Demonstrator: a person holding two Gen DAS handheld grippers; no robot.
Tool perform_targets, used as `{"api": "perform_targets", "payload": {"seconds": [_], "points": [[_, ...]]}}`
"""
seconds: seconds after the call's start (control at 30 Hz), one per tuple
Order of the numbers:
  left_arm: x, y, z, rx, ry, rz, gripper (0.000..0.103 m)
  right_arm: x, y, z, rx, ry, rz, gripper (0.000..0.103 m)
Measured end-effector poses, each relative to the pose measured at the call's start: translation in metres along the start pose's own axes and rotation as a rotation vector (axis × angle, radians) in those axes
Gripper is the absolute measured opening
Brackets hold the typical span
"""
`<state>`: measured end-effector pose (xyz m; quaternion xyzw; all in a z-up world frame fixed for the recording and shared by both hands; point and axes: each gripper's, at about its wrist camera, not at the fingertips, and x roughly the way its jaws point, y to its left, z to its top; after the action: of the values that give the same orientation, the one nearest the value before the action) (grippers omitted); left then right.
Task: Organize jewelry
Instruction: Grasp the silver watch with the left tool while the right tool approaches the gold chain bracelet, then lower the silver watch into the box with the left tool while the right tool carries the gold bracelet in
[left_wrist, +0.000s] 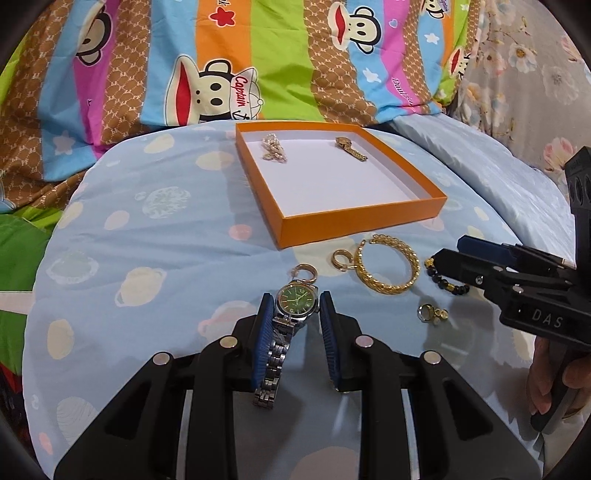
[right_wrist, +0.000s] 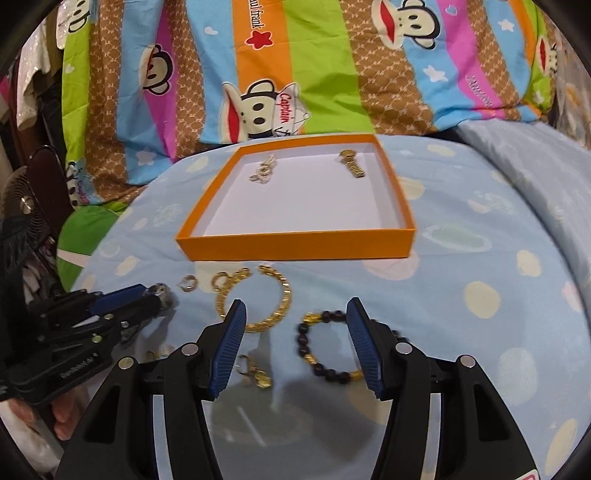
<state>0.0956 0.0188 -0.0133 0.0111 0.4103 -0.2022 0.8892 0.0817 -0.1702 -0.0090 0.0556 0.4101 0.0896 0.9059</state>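
A silver watch with a green dial (left_wrist: 295, 301) sits between the blue pads of my left gripper (left_wrist: 297, 298), which is shut on its case; the metal strap trails back under the fingers. In the right wrist view the left gripper (right_wrist: 157, 295) shows at the left with the watch at its tip. My right gripper (right_wrist: 295, 302) stands open above a black and gold bead bracelet (right_wrist: 306, 343), whose right side is hidden by a pad. The right gripper (left_wrist: 448, 249) also shows at the right edge of the left wrist view. An orange box (left_wrist: 354, 225) holds a pale chain (left_wrist: 273, 147) and a gold watch (left_wrist: 351, 147).
On the blue planet-print cover in front of the orange box (right_wrist: 295, 245) lie a gold woven bangle (left_wrist: 388, 288), two small hoop rings (left_wrist: 340, 258), and a small charm (left_wrist: 430, 314). A bright striped cartoon quilt (left_wrist: 258, 55) rises behind. A hand (left_wrist: 554, 376) grips the right tool.
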Motion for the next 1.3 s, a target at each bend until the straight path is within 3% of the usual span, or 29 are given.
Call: {"api": "perform_targets", "payload": {"seconds": [0.17,0.3,0.47,0.57,0.77,0.97,1.13,1.3], "points": [[-0.001,0.004,0.001,-0.013,-0.013,0.014,0.024,0.02,0.021,0.005,-0.068,0.04,-0.012,0.057],[0.0,0.004,0.001,-0.017,-0.009,0.013,0.024,0.035,0.028,0.008,-0.082,0.068,-0.03,0.067],[0.0,0.005,0.001,-0.018,-0.007,0.011,0.025,0.044,0.031,0.008,-0.095,0.087,-0.043,0.067],[0.0,0.005,0.001,-0.017,-0.007,0.01,0.025,0.045,0.033,0.008,-0.106,0.082,-0.064,0.058],[0.001,0.005,0.0,-0.019,-0.006,0.006,0.025,0.044,0.034,0.007,-0.112,0.069,-0.073,0.057],[-0.002,0.007,0.003,-0.042,-0.008,-0.017,0.025,0.019,0.025,0.01,-0.067,-0.002,-0.033,0.057],[-0.019,0.007,0.027,-0.042,-0.051,-0.03,0.024,-0.019,0.011,0.037,-0.06,-0.09,-0.034,0.057],[-0.019,-0.006,0.08,0.01,-0.104,-0.044,0.025,-0.024,-0.011,0.087,-0.051,-0.131,-0.073,0.057]]}}
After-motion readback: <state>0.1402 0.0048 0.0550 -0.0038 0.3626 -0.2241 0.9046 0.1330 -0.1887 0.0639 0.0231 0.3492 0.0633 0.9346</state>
